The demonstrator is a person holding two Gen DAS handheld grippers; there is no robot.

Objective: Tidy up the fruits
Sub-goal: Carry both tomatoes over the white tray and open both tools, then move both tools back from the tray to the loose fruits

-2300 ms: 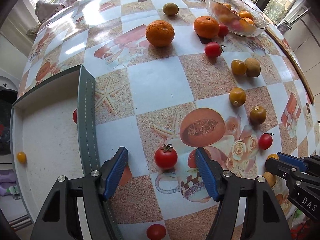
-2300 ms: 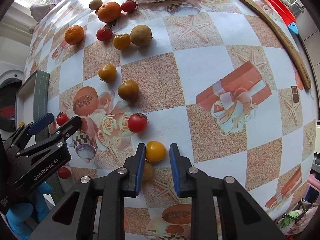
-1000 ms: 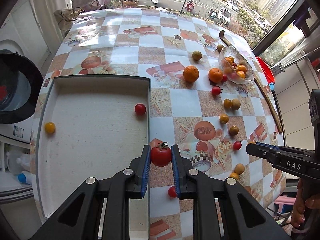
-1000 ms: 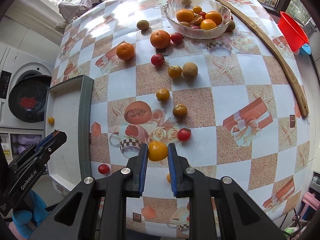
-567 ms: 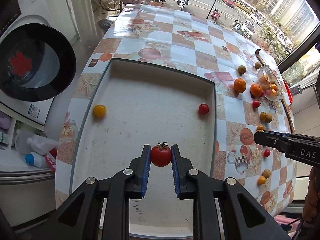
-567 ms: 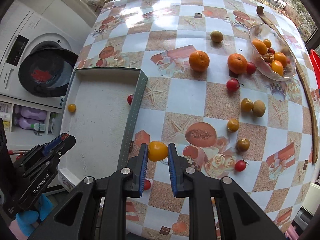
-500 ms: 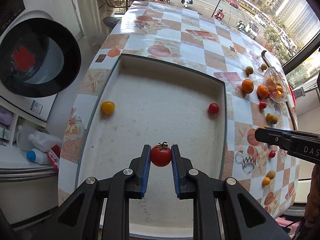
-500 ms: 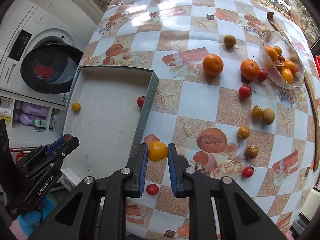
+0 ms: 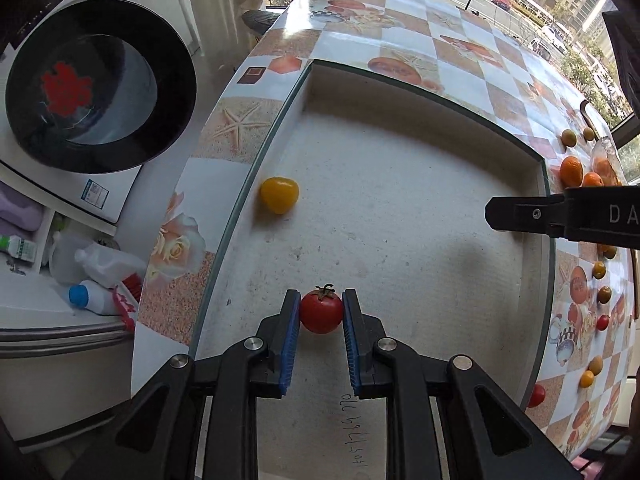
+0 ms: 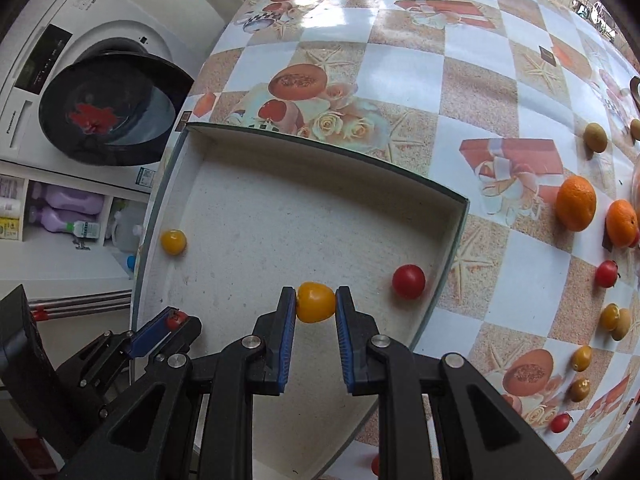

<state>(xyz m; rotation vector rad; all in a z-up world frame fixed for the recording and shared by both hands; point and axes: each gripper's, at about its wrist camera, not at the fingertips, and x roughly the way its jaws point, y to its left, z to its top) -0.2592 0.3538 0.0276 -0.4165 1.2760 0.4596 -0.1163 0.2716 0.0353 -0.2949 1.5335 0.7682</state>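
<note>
Step in hand: I judge this to be the release of two fruits into the tray (image 9: 400, 92).
Left gripper (image 9: 321, 314): I hold it clenched on the red tomato (image 9: 321, 309), stem up, over the near part of the tray floor.
Right gripper (image 10: 316, 304): I hold it clenched on the yellow tomato (image 10: 315, 302), which is squeezed wider than tall between the blue pads (image 10: 287, 344); it sits over the middle of the tray.
Key relation: each fruit lies directly between its own gripper's fingertips with tray floor straight beyond it. I cannot tell whether either fruit touches the floor.
Nearer gripper: the left one is toward the tray's near left corner, the right one toward its right wall.
Next move, as I judge it: open both, with no sideways travel needed.
Risk: round fruit may roll on the flat floor toward a wall.
Count, tray: two loose fruits, a yellow cherry tomato (image 10: 173, 242) against the left wall and a red cherry tomato (image 10: 408, 281) near the right wall; two more held.
Count, surface (image 10: 400, 80), right wrist view: two oranges (image 10: 576, 208), at least three small red tomatoes and several small yellow and brownish fruits, all well apart from the tray. More at the frame edge may be hidden.
</note>
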